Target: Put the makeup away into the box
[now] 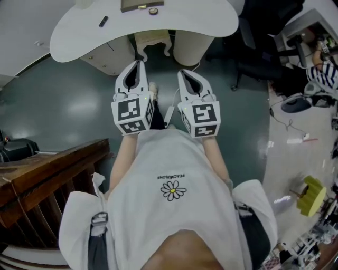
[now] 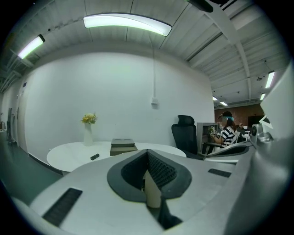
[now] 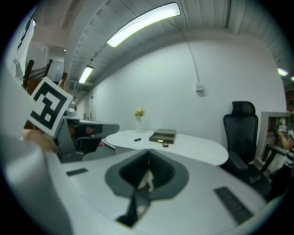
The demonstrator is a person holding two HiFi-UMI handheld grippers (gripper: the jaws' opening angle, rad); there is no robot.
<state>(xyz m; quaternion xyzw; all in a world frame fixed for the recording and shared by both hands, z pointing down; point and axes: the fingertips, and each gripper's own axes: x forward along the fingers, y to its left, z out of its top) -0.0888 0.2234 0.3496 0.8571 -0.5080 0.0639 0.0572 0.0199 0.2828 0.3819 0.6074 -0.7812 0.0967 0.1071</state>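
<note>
A white oval table (image 1: 179,21) stands ahead of me. On it lie a dark flat box (image 1: 141,5), a small black makeup stick (image 1: 103,21) and a small round compact (image 1: 153,10). My left gripper (image 1: 139,63) and right gripper (image 1: 184,73) are held side by side over the floor, short of the table, both pointing at it. Each has its jaws shut with nothing between them. The left gripper view shows the box (image 2: 123,146) and the black stick (image 2: 94,156) beyond its shut tips (image 2: 148,154). The right gripper view shows the box (image 3: 163,136), the stick (image 3: 137,139) and the compact (image 3: 165,144).
A white vase of yellow flowers (image 2: 88,132) stands at the table's far side. A black office chair (image 3: 243,133) is to the table's right, with a desk and a seated person in a striped shirt (image 2: 227,134) beyond. A wooden railing (image 1: 47,179) lies at my lower left.
</note>
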